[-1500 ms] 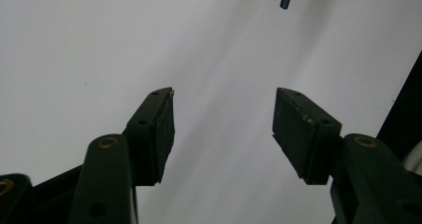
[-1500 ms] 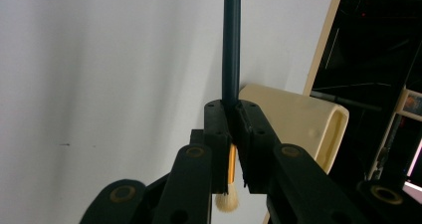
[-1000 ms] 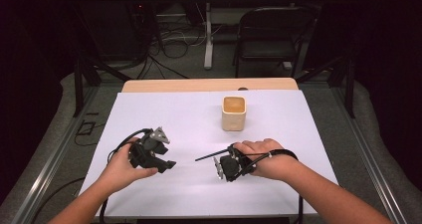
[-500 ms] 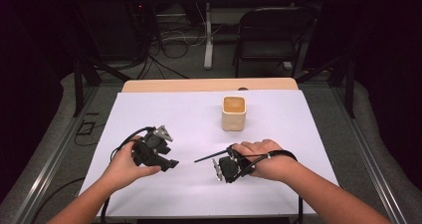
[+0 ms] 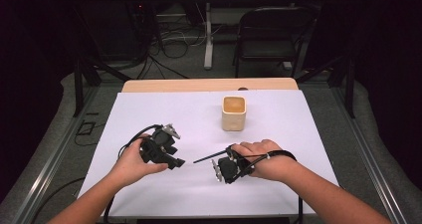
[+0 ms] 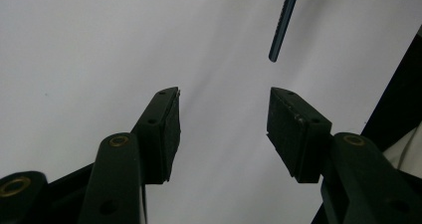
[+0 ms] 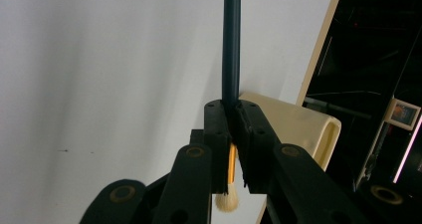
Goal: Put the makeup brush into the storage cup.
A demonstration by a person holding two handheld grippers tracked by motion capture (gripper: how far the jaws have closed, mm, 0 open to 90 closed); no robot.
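My right gripper (image 5: 220,160) lies low over the white table cover, shut on a brush. The brush's dark handle (image 5: 204,159) points left toward my left gripper (image 5: 178,161). In the right gripper view the jaws (image 7: 231,109) clamp the handle (image 7: 231,45) just above the gold ferrule (image 7: 232,165), and pale bristles (image 7: 227,202) hang below. In the left gripper view my left gripper (image 6: 224,97) is open with nothing between its pads, and its jaws have just been closing a little. The handle's tip (image 6: 278,32) hangs just beyond them.
A cream square cup (image 5: 233,113) stands upright on the white cover (image 5: 164,112) behind my right hand, and its wall (image 7: 293,124) shows past the right jaws. The wooden table edge (image 5: 209,84) runs along the back. A chair (image 5: 268,35) and cables sit beyond it.
My left gripper has edged slightly right, toward the brush handle's tip. The right hand and the brush have stayed where they were.
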